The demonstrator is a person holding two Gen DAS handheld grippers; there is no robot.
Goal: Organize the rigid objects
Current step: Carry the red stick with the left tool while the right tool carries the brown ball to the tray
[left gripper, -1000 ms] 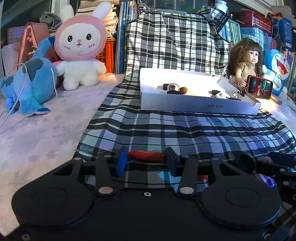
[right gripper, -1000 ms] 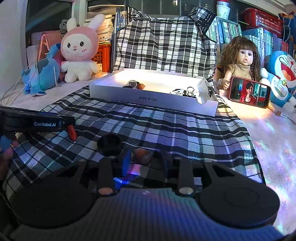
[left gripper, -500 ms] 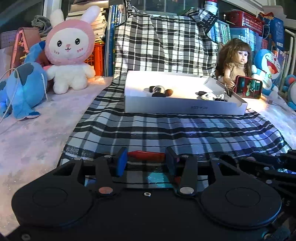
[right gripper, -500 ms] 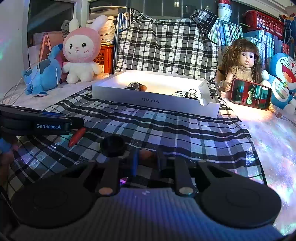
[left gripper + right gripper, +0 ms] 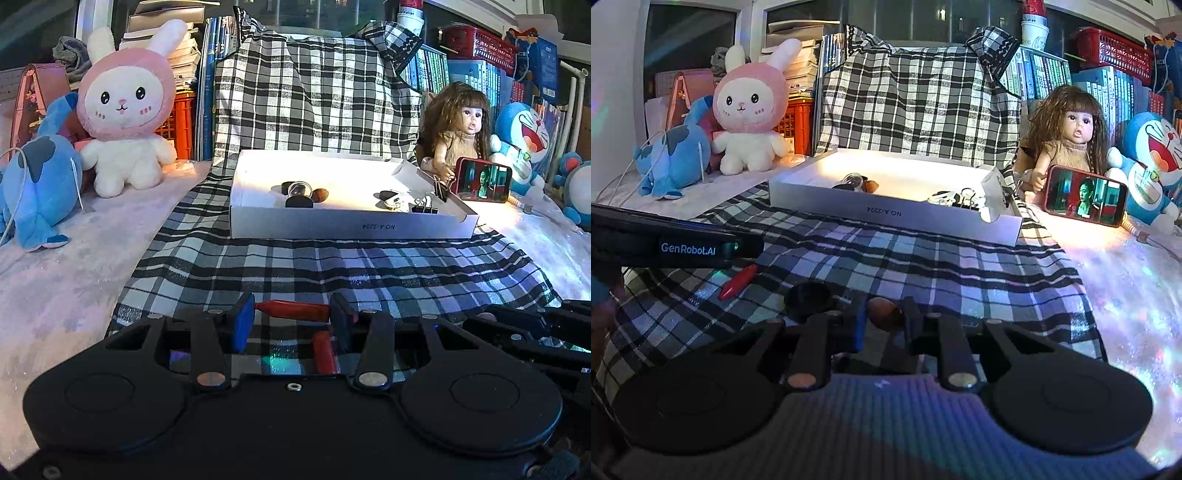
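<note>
The left wrist view shows the left tongs (image 5: pixel 291 314) closed on a red tool handle (image 5: pixel 293 311), which lies crosswise between the blue pad and the black pad and fills the moderate gap between them; a second red piece (image 5: pixel 324 350) runs back under the tongs (whether it joins the first is not clear). The right wrist view sees the same tool only as a red tip (image 5: pixel 738 282) poking out from under the left device's body, over the near left part of the plaid cloth (image 5: pixel 942 258).

What the right view alone shows: the right tongs (image 5: pixel 884 320) narrowed around a small brown rounded object (image 5: pixel 884 318), pads touching it on both sides, just above the cloth near the bench's front edge. A black round cap (image 5: pixel 809 301) sits on the cloth just left of those tongs.

Both views show the white box (image 5: pixel 347 225) on the cloth toward the bench's back edge, holding small dark items and binder clips (image 5: pixel 424 206). A doll (image 5: pixel 1067 140) and phone (image 5: pixel 1086 195) stand by its right end.
</note>
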